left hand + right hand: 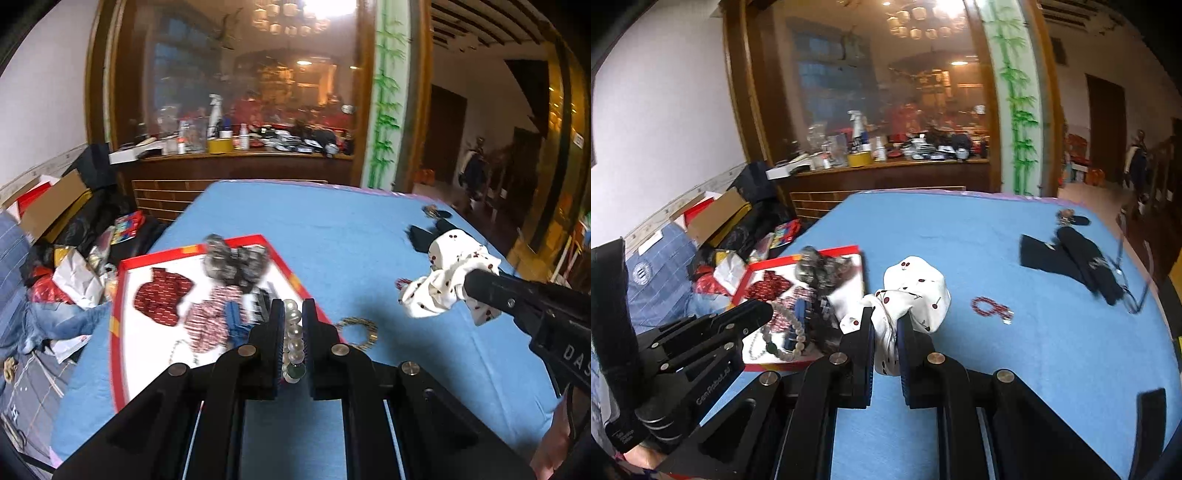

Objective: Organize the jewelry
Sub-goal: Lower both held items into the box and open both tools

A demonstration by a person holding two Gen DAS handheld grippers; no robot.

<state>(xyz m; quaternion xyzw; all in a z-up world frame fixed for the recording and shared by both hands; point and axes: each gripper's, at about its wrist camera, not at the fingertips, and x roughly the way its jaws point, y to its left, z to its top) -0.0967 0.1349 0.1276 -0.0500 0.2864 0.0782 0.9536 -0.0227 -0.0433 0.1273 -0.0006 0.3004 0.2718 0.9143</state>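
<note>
Left wrist view shows the left gripper [293, 314] clamped on a pearly round-bead bracelet [293, 341] above the red-rimmed white tray [122, 291], probably for depositing there, while the right gripper [885, 332] pinches a white cherry-print fabric scrunchie [918, 291] over the blue tablecloth [1034, 369].
</note>
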